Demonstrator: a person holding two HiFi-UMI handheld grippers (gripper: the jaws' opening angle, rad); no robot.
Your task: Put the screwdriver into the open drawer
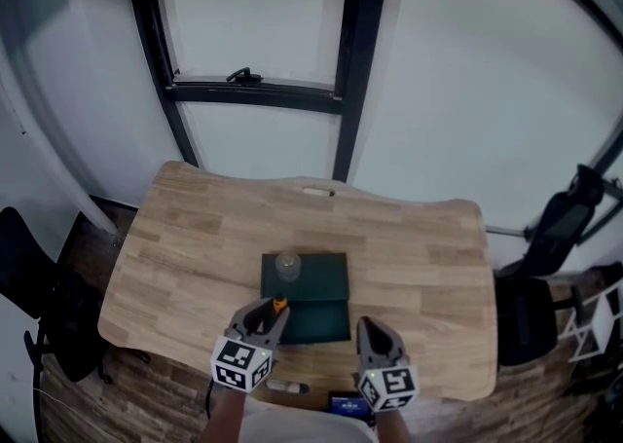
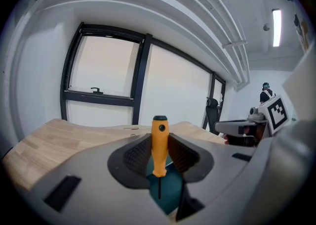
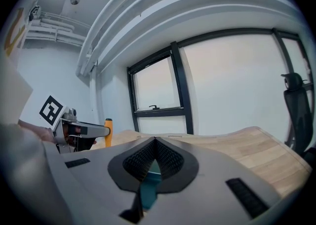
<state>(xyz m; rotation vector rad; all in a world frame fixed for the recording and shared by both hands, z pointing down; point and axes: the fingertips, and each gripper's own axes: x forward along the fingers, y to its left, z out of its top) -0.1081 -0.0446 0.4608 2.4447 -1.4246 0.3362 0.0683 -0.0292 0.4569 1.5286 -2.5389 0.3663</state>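
Observation:
A screwdriver [image 1: 280, 306] with an orange handle stands upright between the pads of my left gripper [image 1: 272, 320], which is shut on it. In the left gripper view the handle [image 2: 159, 142] points up and the thin dark shaft hangs down over a teal surface [image 2: 170, 187]. A dark green drawer unit [image 1: 305, 276] sits mid-table, its drawer [image 1: 319, 323] pulled out toward me. The left gripper hovers at the drawer's near left corner. My right gripper [image 1: 374, 330] is at the drawer's near right corner; its pads [image 3: 168, 157] meet with nothing between them.
A clear round object [image 1: 287, 263] rests on the drawer unit. The wooden table [image 1: 175, 256] backs onto a black-framed window [image 1: 255, 92]. Dark chairs stand to the left [image 1: 39, 305] and right [image 1: 560, 227]. A small pale item [image 1: 318, 193] lies at the table's far edge.

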